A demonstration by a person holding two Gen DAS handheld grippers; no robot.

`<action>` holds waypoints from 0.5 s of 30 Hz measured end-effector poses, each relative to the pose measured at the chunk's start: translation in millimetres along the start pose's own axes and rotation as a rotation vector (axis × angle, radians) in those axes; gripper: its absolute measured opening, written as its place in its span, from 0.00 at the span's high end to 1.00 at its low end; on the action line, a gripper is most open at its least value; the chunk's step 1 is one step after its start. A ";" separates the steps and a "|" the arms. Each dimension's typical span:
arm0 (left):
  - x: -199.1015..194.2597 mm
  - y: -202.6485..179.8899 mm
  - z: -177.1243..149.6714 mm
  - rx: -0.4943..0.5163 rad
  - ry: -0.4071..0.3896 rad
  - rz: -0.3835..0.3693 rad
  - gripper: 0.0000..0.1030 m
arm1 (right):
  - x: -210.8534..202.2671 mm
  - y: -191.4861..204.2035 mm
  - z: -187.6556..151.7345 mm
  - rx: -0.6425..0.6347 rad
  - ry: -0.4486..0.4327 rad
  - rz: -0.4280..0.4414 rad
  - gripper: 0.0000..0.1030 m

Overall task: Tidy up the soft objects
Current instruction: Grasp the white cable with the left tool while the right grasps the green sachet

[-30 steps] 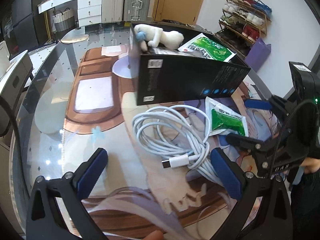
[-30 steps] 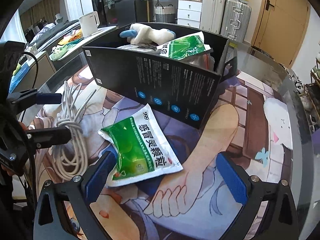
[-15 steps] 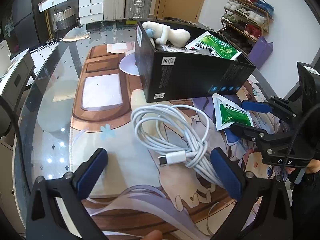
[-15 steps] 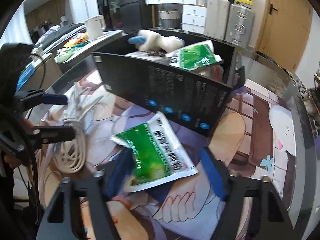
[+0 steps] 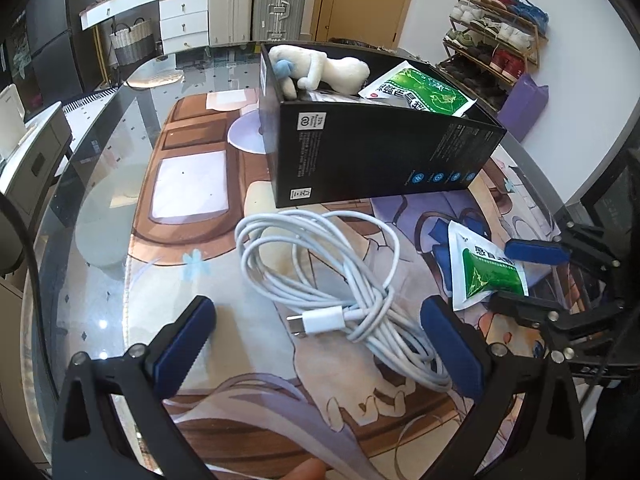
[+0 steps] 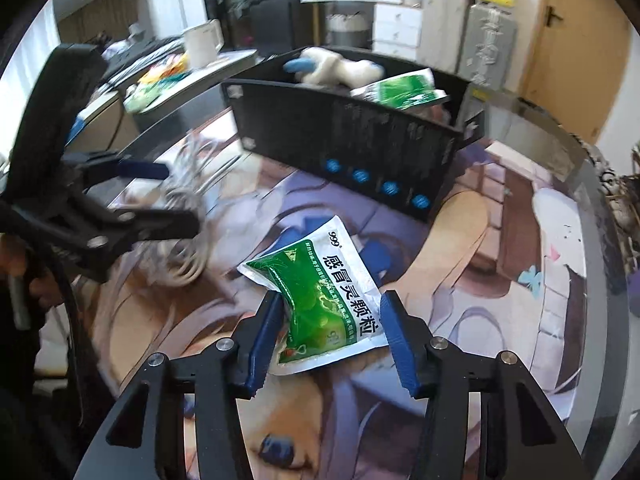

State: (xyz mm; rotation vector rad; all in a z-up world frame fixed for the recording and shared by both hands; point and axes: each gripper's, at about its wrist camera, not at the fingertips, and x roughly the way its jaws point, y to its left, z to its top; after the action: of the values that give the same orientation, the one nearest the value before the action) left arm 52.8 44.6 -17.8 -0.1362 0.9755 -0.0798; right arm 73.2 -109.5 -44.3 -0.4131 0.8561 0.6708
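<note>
Closing around a green-and-white sachet (image 6: pixel 326 300), the right gripper (image 6: pixel 326 344) is pinching the packet's lower end between its blue pads (image 6: pixel 264 340), which have just been drawing together; the foil is buckling at the left pad. The sachet is lying over the printed mat (image 6: pixel 500 280), near the front wall of the black box (image 6: pixel 352 148). The left gripper (image 5: pixel 316 344) is hovering with its jaws spread wide, holding nothing, its fingers straddling the near end of a coiled white cable (image 5: pixel 320 272) resting on the mat. Farther back, the box is holding a white plush toy (image 5: pixel 320 70) and a second green sachet (image 5: pixel 420 92), both showing above its rim. Suitcases (image 5: pixel 280 0) are standing beyond the table.
</note>
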 end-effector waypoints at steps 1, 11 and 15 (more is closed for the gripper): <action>0.3 -1.8 -0.7 0.006 -0.003 0.002 0.00 | -1.8 0.9 -0.1 -0.011 -0.010 -0.007 0.50; 5.1 -12.3 -2.6 0.026 -0.031 0.047 0.02 | 4.3 -18.7 -1.9 0.038 -0.036 -0.013 0.33; 2.6 -16.3 -3.5 0.053 -0.060 0.056 0.21 | 7.4 -19.5 1.0 0.049 -0.044 -0.026 0.33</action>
State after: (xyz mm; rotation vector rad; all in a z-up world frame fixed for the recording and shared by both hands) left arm 51.2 27.9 -19.5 -0.0620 0.9159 -0.0501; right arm 90.6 -120.3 -48.2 -0.3635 0.8231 0.6313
